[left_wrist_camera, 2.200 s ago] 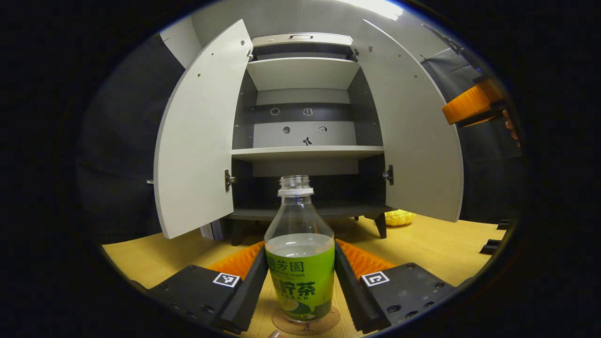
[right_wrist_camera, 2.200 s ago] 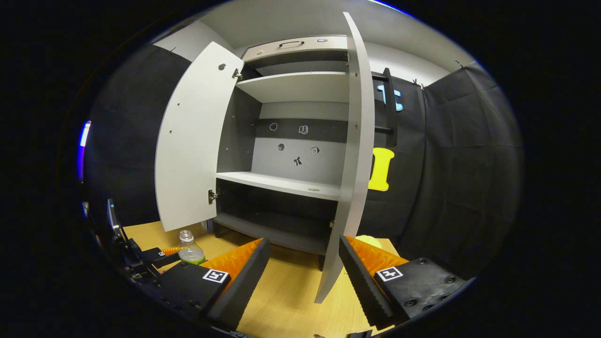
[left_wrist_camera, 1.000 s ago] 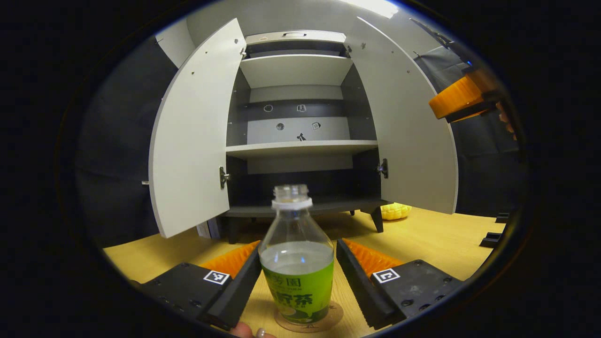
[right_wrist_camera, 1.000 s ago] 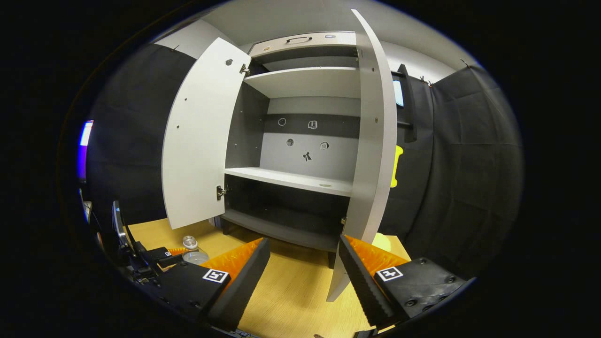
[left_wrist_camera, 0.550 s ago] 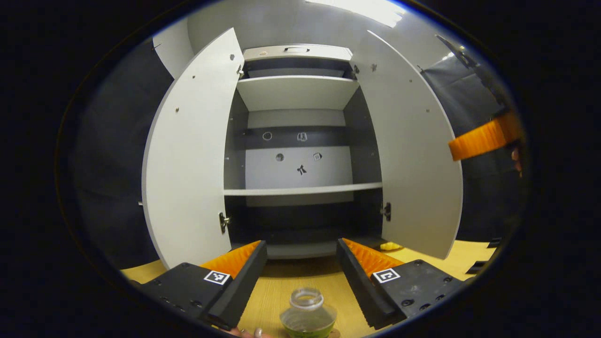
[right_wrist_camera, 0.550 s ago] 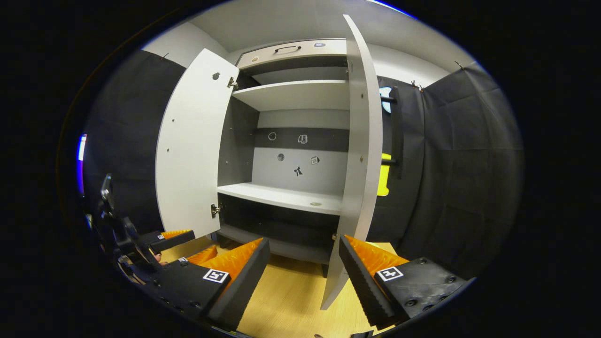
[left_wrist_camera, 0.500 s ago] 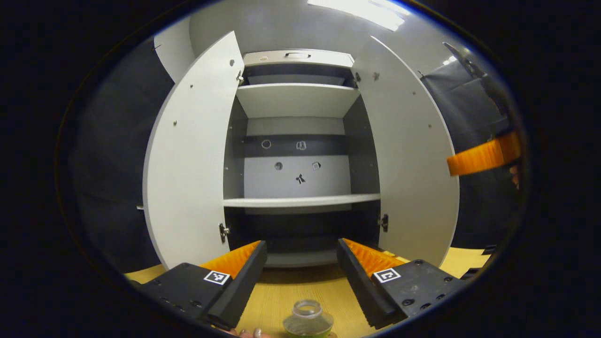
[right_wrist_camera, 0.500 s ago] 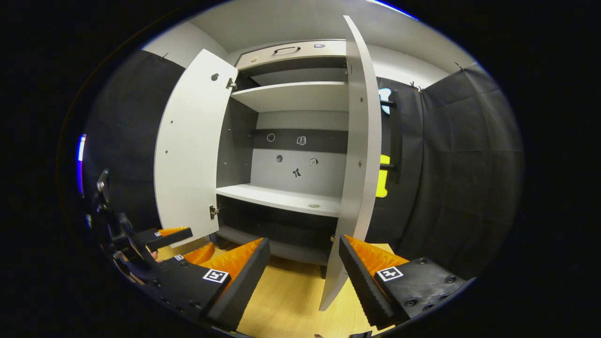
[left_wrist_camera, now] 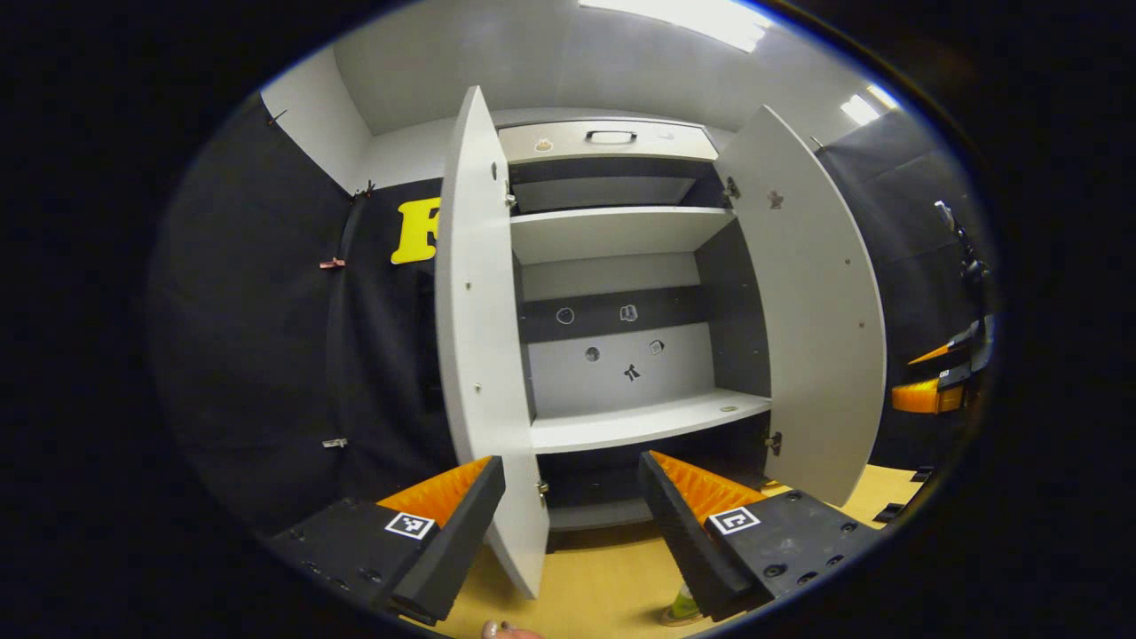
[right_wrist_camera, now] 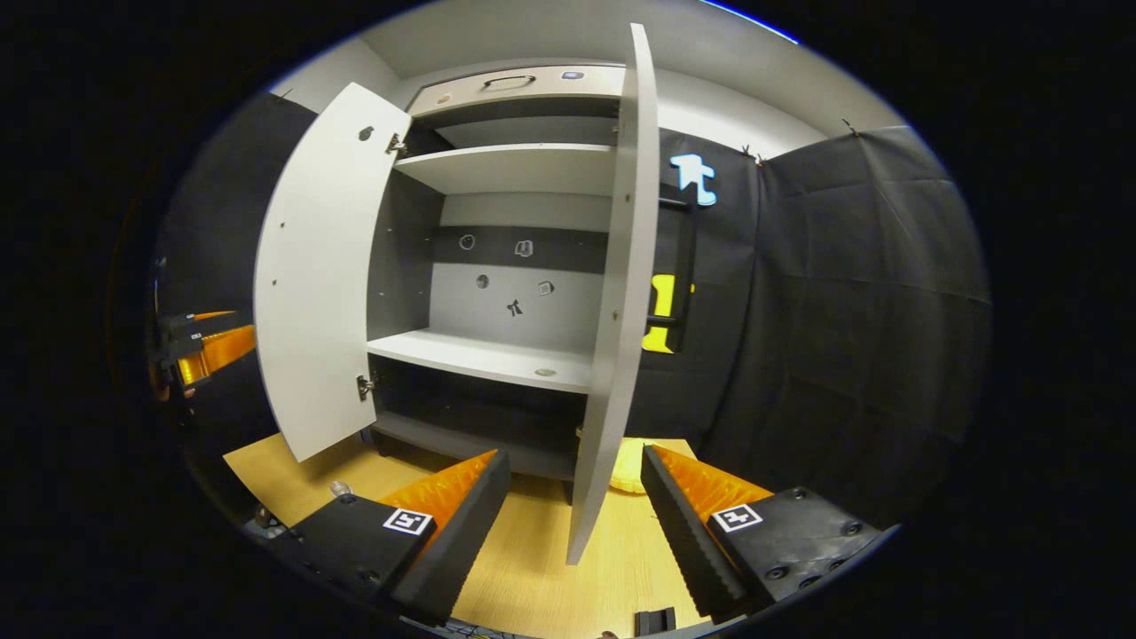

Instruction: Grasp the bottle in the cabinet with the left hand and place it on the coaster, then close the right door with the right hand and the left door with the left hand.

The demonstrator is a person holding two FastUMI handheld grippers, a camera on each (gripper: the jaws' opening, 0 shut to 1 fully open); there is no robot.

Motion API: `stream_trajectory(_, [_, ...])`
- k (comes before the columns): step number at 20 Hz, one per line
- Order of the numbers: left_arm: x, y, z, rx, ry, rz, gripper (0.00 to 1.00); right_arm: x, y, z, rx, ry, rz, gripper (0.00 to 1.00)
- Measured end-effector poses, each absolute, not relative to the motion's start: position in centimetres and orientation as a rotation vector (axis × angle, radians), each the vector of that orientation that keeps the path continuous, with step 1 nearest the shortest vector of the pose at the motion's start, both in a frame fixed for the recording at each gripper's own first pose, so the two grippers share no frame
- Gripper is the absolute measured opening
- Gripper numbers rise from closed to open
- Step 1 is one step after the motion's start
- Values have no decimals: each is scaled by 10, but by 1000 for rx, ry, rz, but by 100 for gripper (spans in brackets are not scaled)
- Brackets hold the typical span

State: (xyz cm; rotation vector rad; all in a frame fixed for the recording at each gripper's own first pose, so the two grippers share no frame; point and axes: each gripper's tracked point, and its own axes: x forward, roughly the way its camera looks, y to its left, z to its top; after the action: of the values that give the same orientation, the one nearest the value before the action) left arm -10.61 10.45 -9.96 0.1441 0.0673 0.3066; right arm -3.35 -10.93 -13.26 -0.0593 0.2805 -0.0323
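The grey cabinet (left_wrist_camera: pixel 621 422) stands with both doors open and bare shelves. My left gripper (left_wrist_camera: pixel 570 463) is open, and the left door (left_wrist_camera: pixel 484 355) stands edge-on between its fingers, untouched. Low at the right finger, the green foot of the bottle (left_wrist_camera: pixel 683 607) stands on the round coaster (left_wrist_camera: pixel 666 619). The bottle's top (right_wrist_camera: pixel 340 487) peeks over a finger in the right gripper view. My right gripper (right_wrist_camera: pixel 575 455) is open too, with the right door (right_wrist_camera: pixel 612 311) edge-on between its fingers, untouched. The left door (right_wrist_camera: pixel 311 266) and left gripper (right_wrist_camera: pixel 209 348) are at the left.
The cabinet stands on a wooden table (right_wrist_camera: pixel 532 568). A yellow corn-like object (right_wrist_camera: pixel 626 469) lies behind the right door's lower edge. A small black block (right_wrist_camera: pixel 655 619) sits at the table's near edge. Black cloth walls close in on both sides.
My left gripper let the bottle go on the coaster, then rose and swung left, so the left door now stands between its fingers. The right gripper shifted slightly around the right door's edge.
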Motion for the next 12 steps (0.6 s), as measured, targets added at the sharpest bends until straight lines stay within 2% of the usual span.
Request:
stream_trajectory(7, [-143,192,-81,157,104,439,96,-21,-165,-98,-58,192,-247,98])
stream_trajectory(8, [-147,200,-81,157,112,463,96,-17,-178,-97,-77,196,-267,94])
stream_trajectory(9, [-149,208,-80,150,111,487,96,-12,-189,-96,-90,196,-282,98])
stream_trajectory(12, [-152,217,-80,110,100,571,96,9,-201,-92,-58,182,-256,98])
